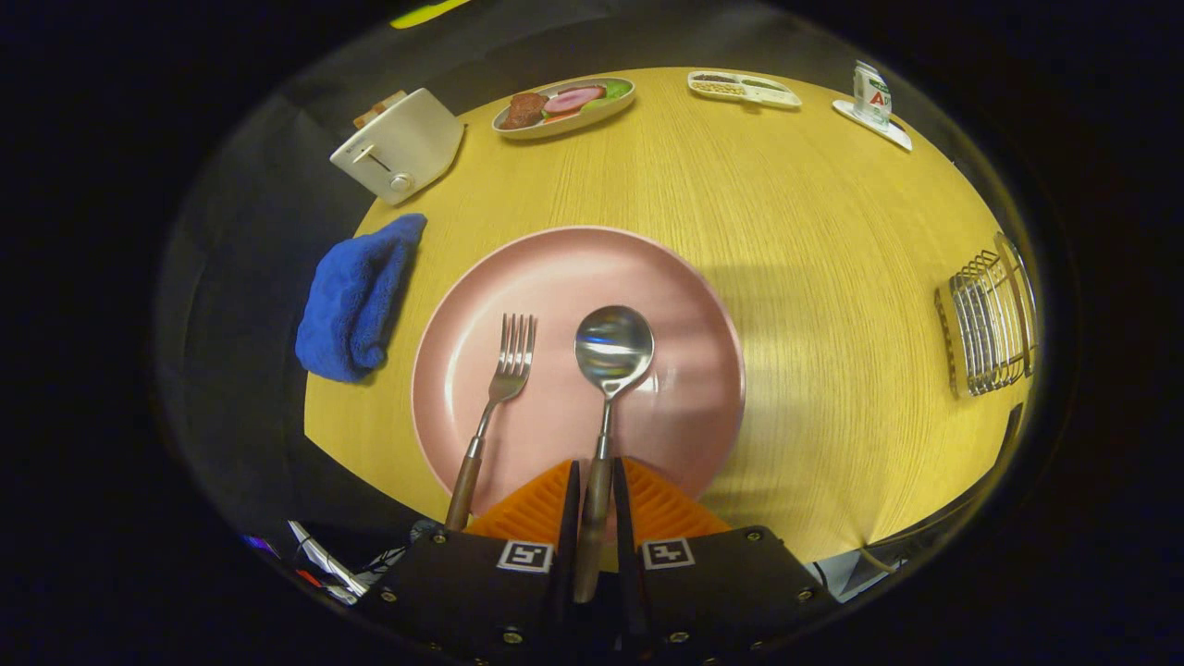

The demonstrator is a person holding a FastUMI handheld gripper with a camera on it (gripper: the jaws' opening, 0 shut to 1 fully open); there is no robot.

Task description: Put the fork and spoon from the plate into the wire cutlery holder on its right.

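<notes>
A pink plate [684,351] lies on the yellow wooden table just ahead of my fingers. On it lie a fork [504,379] to the left and a spoon [610,356] to the right, both with brown wooden handles pointing toward me. My gripper [595,499] is shut on the spoon's handle, which runs between the two fingers. The fork's handle sticks out past the plate's near rim, left of my fingers. The wire cutlery holder [988,324] stands far to the right of the plate, near the table's edge.
A blue cloth [356,296] lies left of the plate. Beyond it stands a white toaster [400,145]. At the table's far side are an oval dish of food [564,104], a divided tray [743,89] and a small carton on a saucer [871,100].
</notes>
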